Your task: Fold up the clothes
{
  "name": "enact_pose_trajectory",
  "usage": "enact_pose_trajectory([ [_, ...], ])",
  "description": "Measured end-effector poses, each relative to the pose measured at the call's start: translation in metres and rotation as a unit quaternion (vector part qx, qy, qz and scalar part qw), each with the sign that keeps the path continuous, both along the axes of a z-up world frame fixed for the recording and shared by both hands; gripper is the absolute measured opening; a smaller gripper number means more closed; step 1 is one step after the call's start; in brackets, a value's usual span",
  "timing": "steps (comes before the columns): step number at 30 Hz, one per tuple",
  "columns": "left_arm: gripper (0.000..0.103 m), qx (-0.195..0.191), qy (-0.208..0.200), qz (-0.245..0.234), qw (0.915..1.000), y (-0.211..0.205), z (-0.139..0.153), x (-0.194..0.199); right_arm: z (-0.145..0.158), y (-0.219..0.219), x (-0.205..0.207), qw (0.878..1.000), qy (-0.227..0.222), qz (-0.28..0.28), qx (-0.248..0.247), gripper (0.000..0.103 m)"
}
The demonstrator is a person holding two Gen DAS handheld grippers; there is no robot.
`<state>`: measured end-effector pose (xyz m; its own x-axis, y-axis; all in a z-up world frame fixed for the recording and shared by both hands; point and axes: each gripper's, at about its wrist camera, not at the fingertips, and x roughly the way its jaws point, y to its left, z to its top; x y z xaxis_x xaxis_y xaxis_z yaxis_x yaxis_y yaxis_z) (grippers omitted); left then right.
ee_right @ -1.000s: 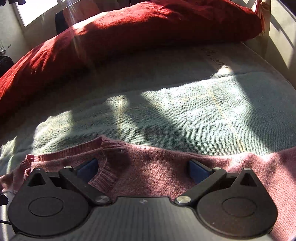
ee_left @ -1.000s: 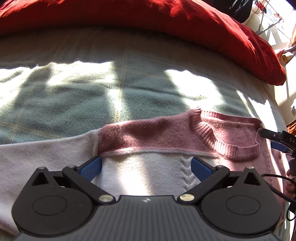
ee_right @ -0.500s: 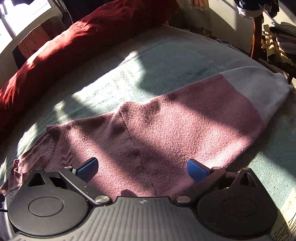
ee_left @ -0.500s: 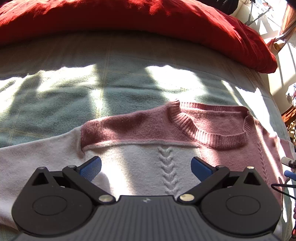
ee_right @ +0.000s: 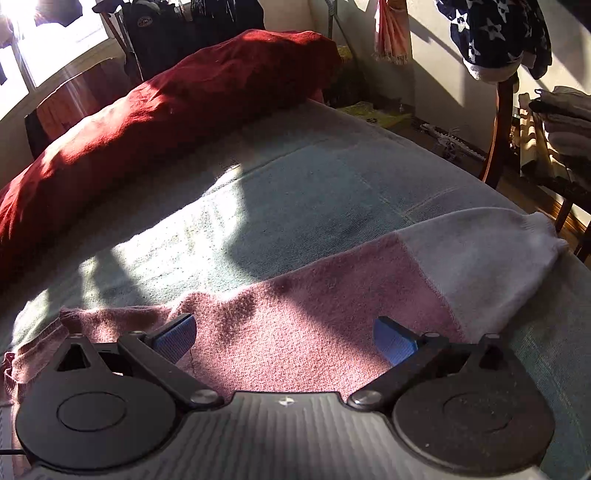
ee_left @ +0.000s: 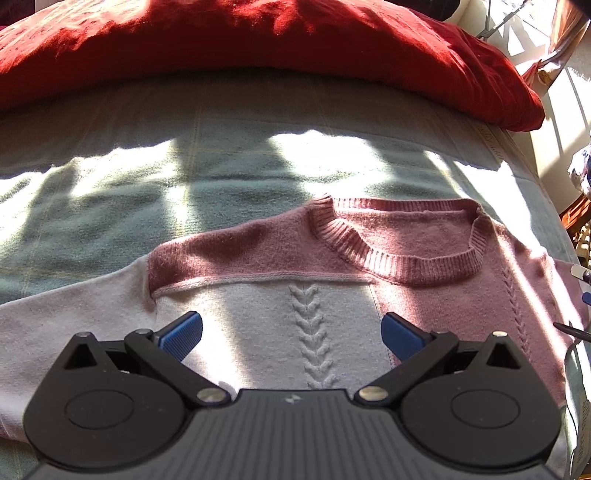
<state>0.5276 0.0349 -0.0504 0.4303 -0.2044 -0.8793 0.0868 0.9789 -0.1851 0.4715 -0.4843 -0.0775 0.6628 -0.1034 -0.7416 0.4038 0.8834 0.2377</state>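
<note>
While sunlight falls in patches across the bed, a pink and white knit sweater lies spread flat on its pale green blanket, front side up, with the ribbed round neckline ahead and slightly to the right of the left hand-held gripper. That hand-held gripper hangs just above the sweater's white chest panel, its blue-padded fingers spread wide and gripping nothing; a raised braid stitch runs down the panel between them. One white sleeve stretches away to the left of it. Beyond the sweater, along the far side of the bed, lies a long red cushion.

From the right wrist view, the right hand-held gripper is likewise spread apart and empty, poised over the pink shoulder area of the sweater. Ahead and to its right the other sleeve runs out toward the bed's edge, pink near the body and white toward the cuff, which lies close to the edge. Whether the finger pads actually touch the knit is hard to judge from this angle. The red cushion lies ahead to the left, and past the bed a wooden chair stands with a dark star-patterned garment draped over its top.
</note>
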Motion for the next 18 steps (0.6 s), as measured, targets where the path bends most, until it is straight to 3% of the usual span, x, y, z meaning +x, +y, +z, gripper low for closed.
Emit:
enact_pose_trajectory([
  [6, 0.102, 0.009, 0.002, 0.000, 1.0000, -0.006, 0.001, -0.004, -0.021, -0.065, 0.002, 0.998, 0.008, -0.045, 0.042, 0.103],
  [10, 0.102, 0.011, 0.005, 0.010, 0.9999, -0.006, 0.003, -0.004, -0.024, -0.093, 0.000, 0.998, 0.029, -0.060, 0.000, 0.103],
  [15, 0.102, 0.018, 0.005, 0.009, 0.9998, -0.012, 0.009, -0.001, -0.034, -0.133, 0.010, 0.995, 0.041, -0.087, 0.004, 0.103],
  [18, 0.102, 0.027, 0.004, 0.005, 0.9996, -0.016, 0.013, -0.001, -0.032, -0.140, 0.018, 0.994, 0.058, -0.096, -0.018, 0.103],
])
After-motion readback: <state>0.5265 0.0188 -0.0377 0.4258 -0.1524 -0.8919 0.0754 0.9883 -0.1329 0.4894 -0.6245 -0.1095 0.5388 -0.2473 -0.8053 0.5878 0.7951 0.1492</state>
